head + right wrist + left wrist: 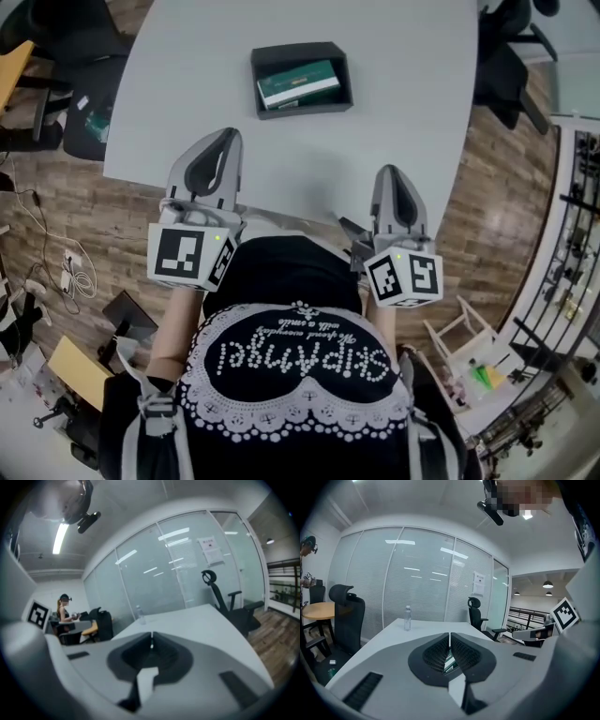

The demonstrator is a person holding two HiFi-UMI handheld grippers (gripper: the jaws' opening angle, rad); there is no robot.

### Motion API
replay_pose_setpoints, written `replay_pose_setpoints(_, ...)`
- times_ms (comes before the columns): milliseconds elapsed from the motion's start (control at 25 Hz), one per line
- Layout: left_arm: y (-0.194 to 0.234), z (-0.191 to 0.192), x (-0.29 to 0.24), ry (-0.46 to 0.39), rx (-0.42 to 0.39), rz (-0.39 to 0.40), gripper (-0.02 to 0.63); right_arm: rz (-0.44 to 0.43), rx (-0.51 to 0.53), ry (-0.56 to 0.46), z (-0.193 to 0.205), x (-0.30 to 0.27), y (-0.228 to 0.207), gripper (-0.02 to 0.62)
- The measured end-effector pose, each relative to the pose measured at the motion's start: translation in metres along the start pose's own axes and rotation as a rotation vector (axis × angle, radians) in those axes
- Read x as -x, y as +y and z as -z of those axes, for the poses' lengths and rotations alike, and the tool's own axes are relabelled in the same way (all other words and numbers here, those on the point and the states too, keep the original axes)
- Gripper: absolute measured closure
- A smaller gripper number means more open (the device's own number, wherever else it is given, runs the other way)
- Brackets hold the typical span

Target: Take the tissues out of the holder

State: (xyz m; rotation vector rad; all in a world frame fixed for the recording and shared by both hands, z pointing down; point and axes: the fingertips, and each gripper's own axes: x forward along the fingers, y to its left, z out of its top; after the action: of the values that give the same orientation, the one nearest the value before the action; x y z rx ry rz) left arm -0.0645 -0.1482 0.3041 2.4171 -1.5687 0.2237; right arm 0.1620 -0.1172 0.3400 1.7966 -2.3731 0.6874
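Head view: the holder (272,58), a dark grey open tray, is sitting around the middle of the desk (187,94). The tissues (298,83), a green-and-white pack, are lying flat inside it. The left tongs (228,134) and right tongs (392,172) are hovering over the near edge, well apart from the holder.

Left gripper view: the tongs are pressing fully together on nothing. A green sliver is peeking out under the pads, too small to tell what it is.

Right gripper view: tongs are closed and empty too, all blurry, and they're blocking the holder.
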Motion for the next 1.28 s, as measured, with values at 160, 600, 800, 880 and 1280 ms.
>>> replay_pose_setpoints(160, 0.010, -0.003, -0.006, 0.002, 0.002, 0.006, 0.574, 0.022, -0.006, 0.007, 0.001, -0.006, 0.000, 0.561)
replay_pose_setpoints(600, 0.023, 0.000, -0.006, 0.018, 0.006, 0.013, 0.574, 0.039, -0.015, -0.008, -0.003, -0.015, 0.007, 0.561)
replay_pose_setpoints(800, 0.029, 0.001, -0.007, 0.027, -0.004, 0.010, 0.574, 0.046, -0.019, -0.011, -0.002, -0.016, 0.009, 0.561)
replay_pose_setpoints(880, 0.030, 0.001, -0.009, 0.030, -0.006, 0.008, 0.574, 0.054, -0.020, -0.010, -0.002, -0.014, 0.008, 0.561)
replay_pose_setpoints(1280, 0.025, 0.008, -0.038, 0.111, -0.115, 0.105, 0.468, 0.104, -0.046, -0.008, 0.004, -0.007, -0.003, 0.561)
